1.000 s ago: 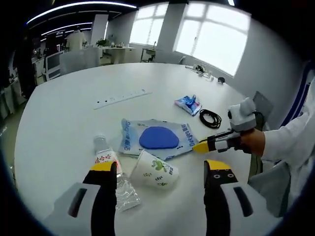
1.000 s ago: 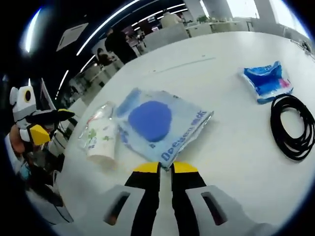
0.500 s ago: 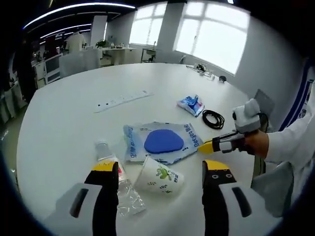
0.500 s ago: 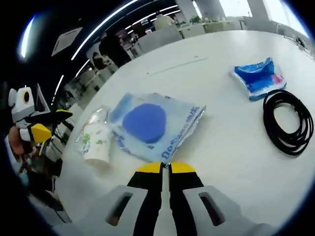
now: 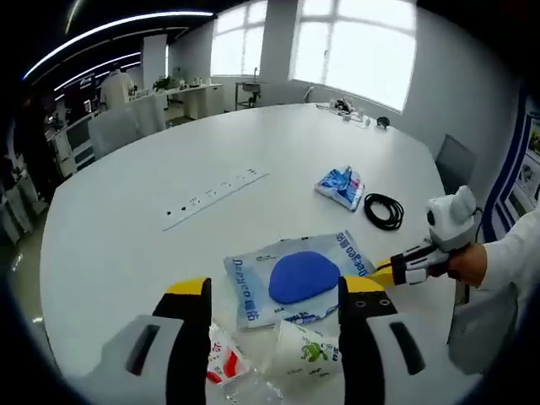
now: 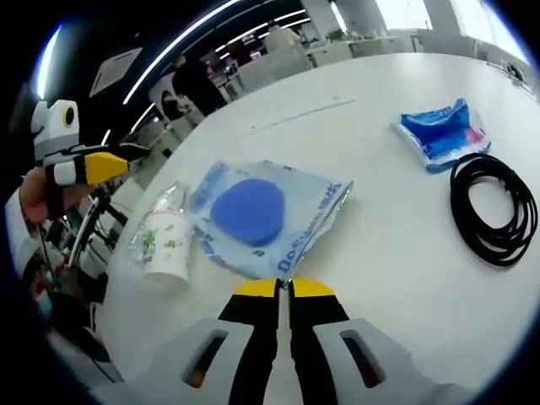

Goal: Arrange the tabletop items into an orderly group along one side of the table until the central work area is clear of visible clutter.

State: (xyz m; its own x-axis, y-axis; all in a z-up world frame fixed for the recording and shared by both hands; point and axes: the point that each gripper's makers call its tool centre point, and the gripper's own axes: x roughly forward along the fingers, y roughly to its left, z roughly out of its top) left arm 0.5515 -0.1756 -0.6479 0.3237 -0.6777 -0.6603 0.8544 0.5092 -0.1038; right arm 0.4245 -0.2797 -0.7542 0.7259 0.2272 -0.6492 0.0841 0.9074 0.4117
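Observation:
A clear plastic bag [image 5: 297, 278] [image 6: 253, 215] holding a blue disc lies flat on the white table [image 5: 126, 228]. My right gripper [image 6: 283, 288] is shut, its yellow tips pinching the bag's near edge; it enters the left gripper view as the right gripper [image 5: 405, 266] at the bag's right corner. My left gripper [image 5: 275, 288] is open and hovers above a tipped paper cup [image 5: 308, 354] [image 6: 166, 246] and a crushed water bottle [image 5: 228, 367] [image 6: 169, 198]. Seen from the right gripper view, the left gripper [image 6: 101, 164] hangs well above the table.
A blue packet [image 5: 341, 187] [image 6: 443, 135] and a coiled black cable [image 5: 384, 211] [image 6: 494, 211] lie beyond the bag. A white power strip [image 5: 215, 198] sits mid-table. Chairs, desks and people are past the far edge. A person's sleeve [image 5: 515, 261] is at right.
My left gripper has risen and pulled back, so the cup and bottle now lie low between its jaws. The right gripper and the bag have barely moved.

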